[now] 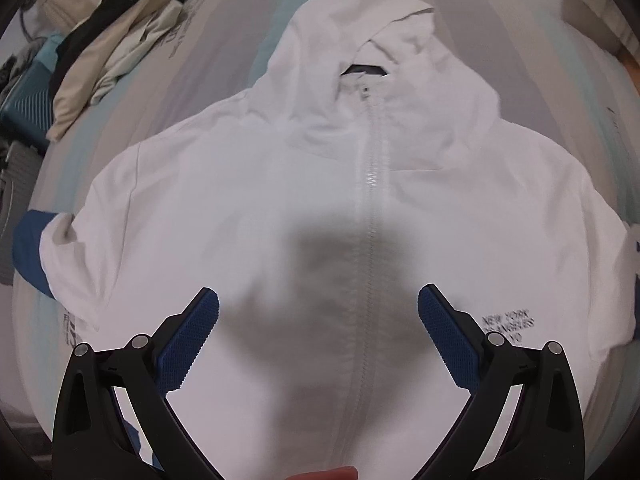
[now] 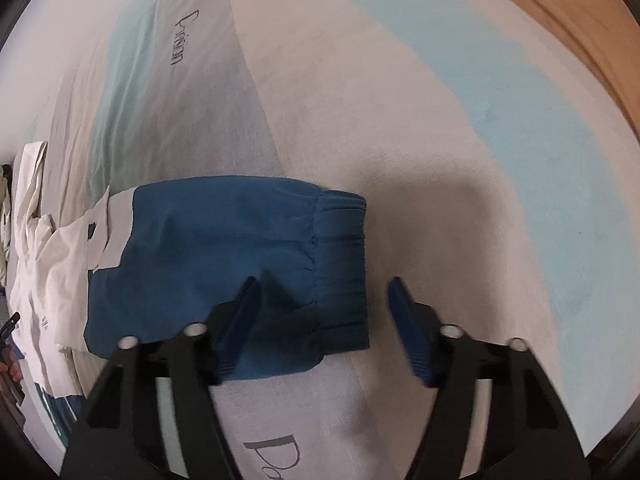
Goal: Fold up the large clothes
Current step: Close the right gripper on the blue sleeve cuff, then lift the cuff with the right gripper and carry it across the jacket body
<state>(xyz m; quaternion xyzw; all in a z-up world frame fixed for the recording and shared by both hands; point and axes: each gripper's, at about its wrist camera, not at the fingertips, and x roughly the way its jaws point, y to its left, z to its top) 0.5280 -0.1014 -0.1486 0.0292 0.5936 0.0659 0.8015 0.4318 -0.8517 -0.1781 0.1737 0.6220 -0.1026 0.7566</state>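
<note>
On the striped bedsheet (image 2: 400,128) lay a white hooded jacket (image 1: 280,184), zipped, front up. Left gripper (image 1: 318,312) hung above its lower front, jaws spread, nothing between. Right gripper (image 2: 322,296) stood half-spread astride the blue sleeve cuff (image 2: 340,264), left pad touching fabric, right pad clear.
</note>
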